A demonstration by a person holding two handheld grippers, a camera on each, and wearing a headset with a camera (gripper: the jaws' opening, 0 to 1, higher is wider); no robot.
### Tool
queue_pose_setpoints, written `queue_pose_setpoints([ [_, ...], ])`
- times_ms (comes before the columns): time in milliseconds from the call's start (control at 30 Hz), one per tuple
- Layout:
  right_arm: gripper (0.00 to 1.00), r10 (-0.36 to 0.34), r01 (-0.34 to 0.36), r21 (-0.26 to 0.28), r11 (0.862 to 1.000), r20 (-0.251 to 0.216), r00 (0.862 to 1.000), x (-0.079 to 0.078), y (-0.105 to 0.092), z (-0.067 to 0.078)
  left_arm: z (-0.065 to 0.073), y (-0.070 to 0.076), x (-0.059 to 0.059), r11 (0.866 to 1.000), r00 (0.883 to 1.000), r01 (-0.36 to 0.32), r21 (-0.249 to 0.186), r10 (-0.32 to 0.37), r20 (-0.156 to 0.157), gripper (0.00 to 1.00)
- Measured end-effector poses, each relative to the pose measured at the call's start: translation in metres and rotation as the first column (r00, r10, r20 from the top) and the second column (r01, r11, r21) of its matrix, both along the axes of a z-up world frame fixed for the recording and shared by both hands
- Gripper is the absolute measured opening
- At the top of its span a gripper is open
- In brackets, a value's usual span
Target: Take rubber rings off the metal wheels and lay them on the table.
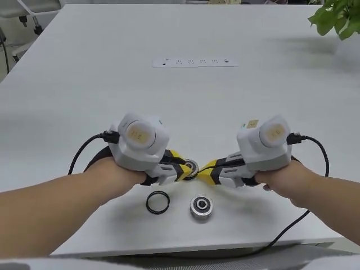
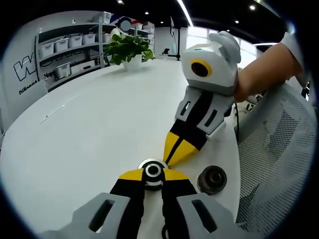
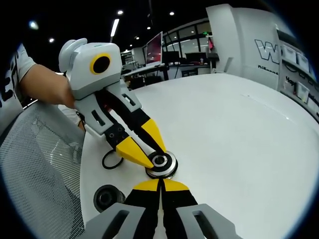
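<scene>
The table (image 1: 112, 84) has a white, smooth, matt top with a faint sheen. The left gripper (image 1: 185, 171) and right gripper (image 1: 203, 167) have smooth white plastic shells of satin finish, black plastic frames and matt yellow jaw tips. The held wheel (image 1: 192, 166) is bright polished metal at the hub, rimmed by a dull black rubber band. The bare wheel (image 1: 201, 206) is silvery, glossy metal on its flange and darker at the centre. The loose ring (image 1: 158, 202) is thin, matt black rubber. The cable (image 1: 84, 149) has a smooth black sheath. The chair (image 2: 279, 149) is open-textured grey mesh cloth. The power strip (image 1: 194, 62) is white plastic.
</scene>
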State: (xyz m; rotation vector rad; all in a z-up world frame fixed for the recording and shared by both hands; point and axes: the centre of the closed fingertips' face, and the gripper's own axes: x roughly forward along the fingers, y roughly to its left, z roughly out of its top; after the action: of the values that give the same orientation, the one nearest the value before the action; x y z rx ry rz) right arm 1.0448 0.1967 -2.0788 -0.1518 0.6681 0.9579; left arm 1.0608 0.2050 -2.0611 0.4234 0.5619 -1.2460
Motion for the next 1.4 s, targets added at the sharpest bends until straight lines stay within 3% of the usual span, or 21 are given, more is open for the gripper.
queue_pose_setpoints([
  [133, 0.0, -0.014, 0.014, -0.008, 1.0, 0.001, 1.0, 0.002, -0.005, -0.001, 0.0, 0.0, -0.001, 1.0, 1.0, 0.0, 0.0, 0.0, 0.0, 0.07],
  [333, 0.26, -0.018, 0.017, 0.015, 1.0, 0.049, 0.999, 0.006, -0.003, 0.006, 0.0, 0.0, -0.001, 1.0, 1.0, 0.0, -0.004, 0.0, 0.001, 0.07],
  [500, 0.29, 0.023, -0.023, 0.005, 1.0, 0.061, 0.998, 0.002, 0.012, 0.005, 0.0, 0.0, -0.001, 1.0, 1.0, 0.0, -0.005, 0.0, 0.001, 0.07],
  [667, 0.29, -0.001, 0.002, -0.012, 1.0, 0.095, 0.995, 0.01, 0.014, 0.007, 0.0, 0.0, -0.002, 1.0, 1.0, -0.003, -0.004, 0.003, 0.002, 0.07],
  [800, 0.26, -0.007, 0.009, -0.021, 1.0, 0.077, 0.997, 0.01, 0.013, 0.001, 0.0, 0.0, -0.002, 1.0, 1.0, -0.005, -0.006, 0.005, 0.003, 0.07],
  [1400, 0.12, 0.003, -0.002, -0.021, 1.0, 0.03, 1.0, 0.002, 0.004, 0.001, 0.0, 0.0, -0.001, 1.0, 1.0, -0.007, -0.007, 0.007, 0.004, 0.07],
])
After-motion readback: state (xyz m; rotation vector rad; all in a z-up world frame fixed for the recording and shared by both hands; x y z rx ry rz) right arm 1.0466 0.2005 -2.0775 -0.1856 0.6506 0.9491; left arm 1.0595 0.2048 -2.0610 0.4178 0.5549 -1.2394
